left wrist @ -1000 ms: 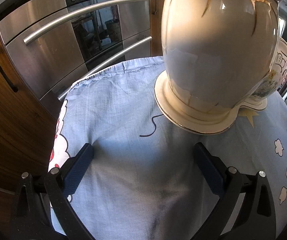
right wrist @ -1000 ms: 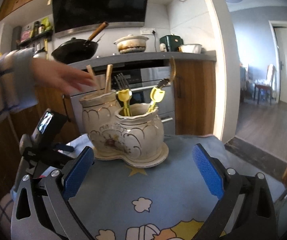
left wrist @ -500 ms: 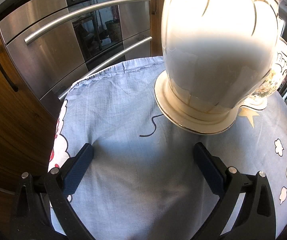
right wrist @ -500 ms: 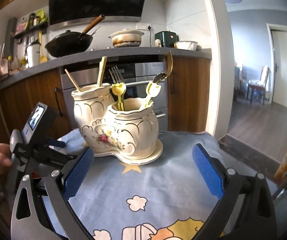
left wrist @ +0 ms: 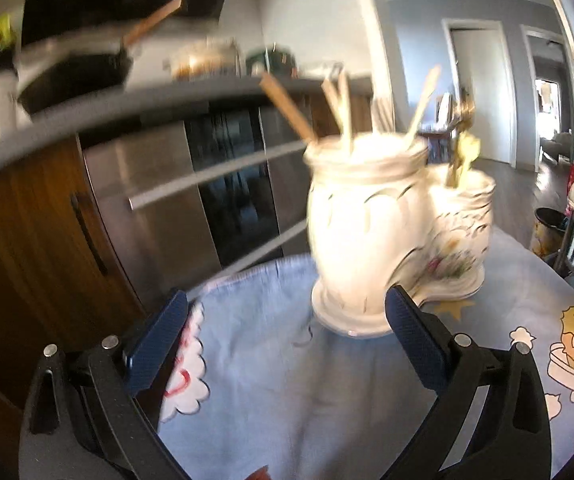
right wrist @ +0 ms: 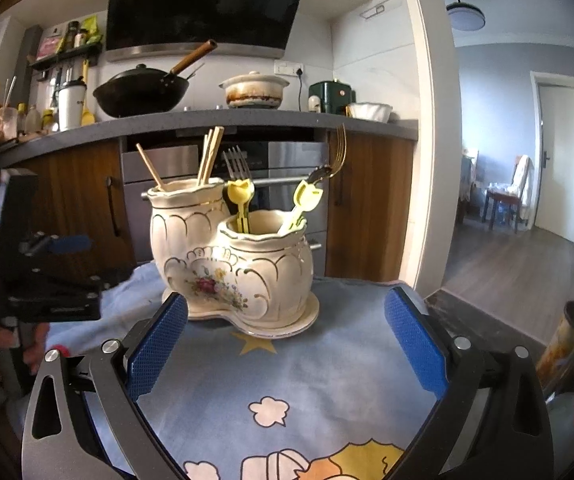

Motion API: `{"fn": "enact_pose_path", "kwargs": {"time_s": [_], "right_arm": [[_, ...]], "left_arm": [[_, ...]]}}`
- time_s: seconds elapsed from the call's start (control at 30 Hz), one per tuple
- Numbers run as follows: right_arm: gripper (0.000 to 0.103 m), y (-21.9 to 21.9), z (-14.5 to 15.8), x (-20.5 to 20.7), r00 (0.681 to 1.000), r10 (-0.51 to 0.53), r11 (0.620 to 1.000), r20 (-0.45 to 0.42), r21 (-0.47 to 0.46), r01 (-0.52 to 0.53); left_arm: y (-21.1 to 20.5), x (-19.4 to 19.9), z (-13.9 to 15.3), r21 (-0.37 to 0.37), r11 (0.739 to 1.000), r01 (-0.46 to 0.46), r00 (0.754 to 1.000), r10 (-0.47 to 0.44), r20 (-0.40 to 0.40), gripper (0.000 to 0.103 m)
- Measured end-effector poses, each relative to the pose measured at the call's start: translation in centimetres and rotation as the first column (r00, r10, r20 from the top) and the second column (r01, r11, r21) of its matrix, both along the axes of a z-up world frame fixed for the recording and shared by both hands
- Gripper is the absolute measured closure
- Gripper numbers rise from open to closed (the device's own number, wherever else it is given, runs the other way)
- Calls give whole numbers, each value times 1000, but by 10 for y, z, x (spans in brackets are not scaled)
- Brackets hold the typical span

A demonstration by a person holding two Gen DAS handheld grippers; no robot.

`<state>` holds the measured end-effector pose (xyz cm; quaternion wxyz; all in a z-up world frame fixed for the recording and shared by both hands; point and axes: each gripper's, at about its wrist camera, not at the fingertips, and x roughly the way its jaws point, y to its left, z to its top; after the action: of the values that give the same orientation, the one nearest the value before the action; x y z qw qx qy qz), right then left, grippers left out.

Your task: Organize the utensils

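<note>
Both empty: left hand-held gripper (left wrist: 285, 344) and right hand-held gripper (right wrist: 286, 340) gape wide, facing the twin-pot utensil holder (right wrist: 233, 268) on the table (right wrist: 327, 380), chopsticks (right wrist: 209, 156) and forks (right wrist: 237, 166) standing upright inside for easy picking.

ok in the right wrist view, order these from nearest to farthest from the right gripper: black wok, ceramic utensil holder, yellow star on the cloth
From the right gripper:
1. Yellow star, on the blue cloth between the fingers, just ahead.
2. Ceramic utensil holder, standing on the cloth just behind the star, slightly left.
3. Black wok, on the counter at the back, upper left.
</note>
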<state>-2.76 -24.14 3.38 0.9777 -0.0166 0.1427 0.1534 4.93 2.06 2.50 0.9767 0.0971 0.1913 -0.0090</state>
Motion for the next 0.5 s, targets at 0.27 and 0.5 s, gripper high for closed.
{"fn": "enact_pose_path", "kwargs": {"time_s": [0.27, 0.5], "right_arm": [[5, 2, 1, -3, 1000, 7, 1000, 17, 0, -7], [5, 1, 1, -2, 1000, 6, 1000, 13, 6, -6]], "left_arm": [[-3, -11, 5, -55, 990, 133, 990, -130, 60, 5], [5, -10, 3, -113, 985, 129, 991, -126, 38, 5]]}}
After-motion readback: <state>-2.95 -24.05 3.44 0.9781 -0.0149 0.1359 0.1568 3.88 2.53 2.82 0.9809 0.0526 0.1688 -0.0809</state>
